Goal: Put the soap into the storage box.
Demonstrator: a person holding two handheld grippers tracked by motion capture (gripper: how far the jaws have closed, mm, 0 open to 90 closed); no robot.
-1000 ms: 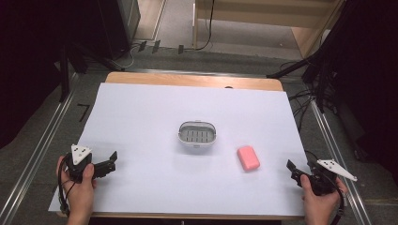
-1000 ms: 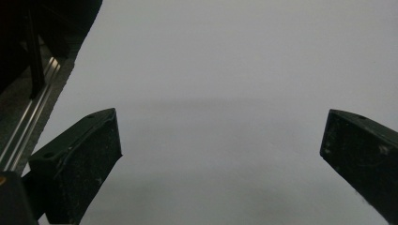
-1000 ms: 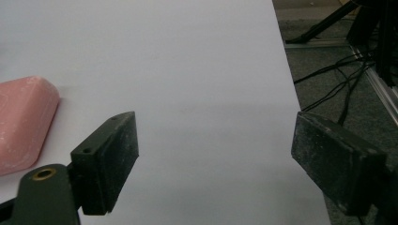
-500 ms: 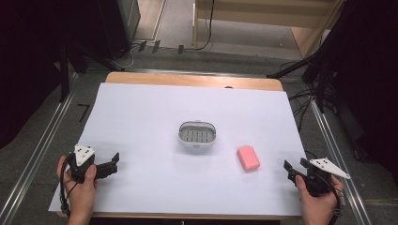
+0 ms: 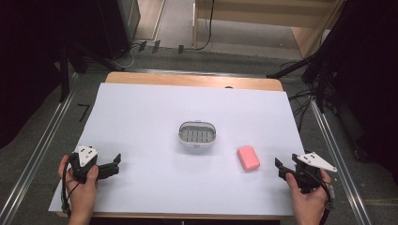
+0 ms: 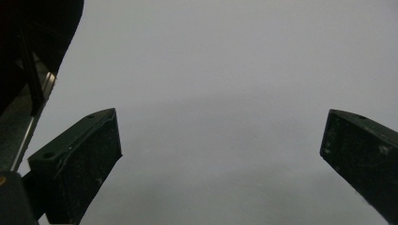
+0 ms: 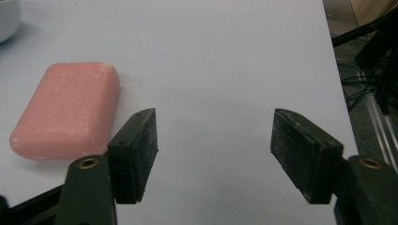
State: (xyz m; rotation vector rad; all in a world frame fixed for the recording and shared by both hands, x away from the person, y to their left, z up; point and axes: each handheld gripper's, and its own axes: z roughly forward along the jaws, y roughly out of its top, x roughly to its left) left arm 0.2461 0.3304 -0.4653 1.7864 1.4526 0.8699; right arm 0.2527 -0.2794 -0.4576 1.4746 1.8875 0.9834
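A pink bar of soap (image 5: 248,158) lies flat on the white sheet, right of a small white soap dish (image 5: 197,134) with a slotted floor at the centre. My right gripper (image 5: 280,168) is open, low over the sheet, a short way right of the soap. In the right gripper view the soap (image 7: 65,110) lies just left of and beyond the left jaw, outside the gap of the gripper (image 7: 213,136). My left gripper (image 5: 114,165) is open near the front left corner, and in the left gripper view its jaws (image 6: 220,136) stand wide apart over bare sheet.
The white sheet (image 5: 150,108) covers most of the wooden table (image 5: 187,79). A curved white edge of the dish (image 7: 8,18) shows at the top left of the right gripper view. Metal rails and dark cables run along both sides of the table.
My right gripper has slid left toward the soap. The left gripper has shifted only slightly. Soap and dish have not moved.
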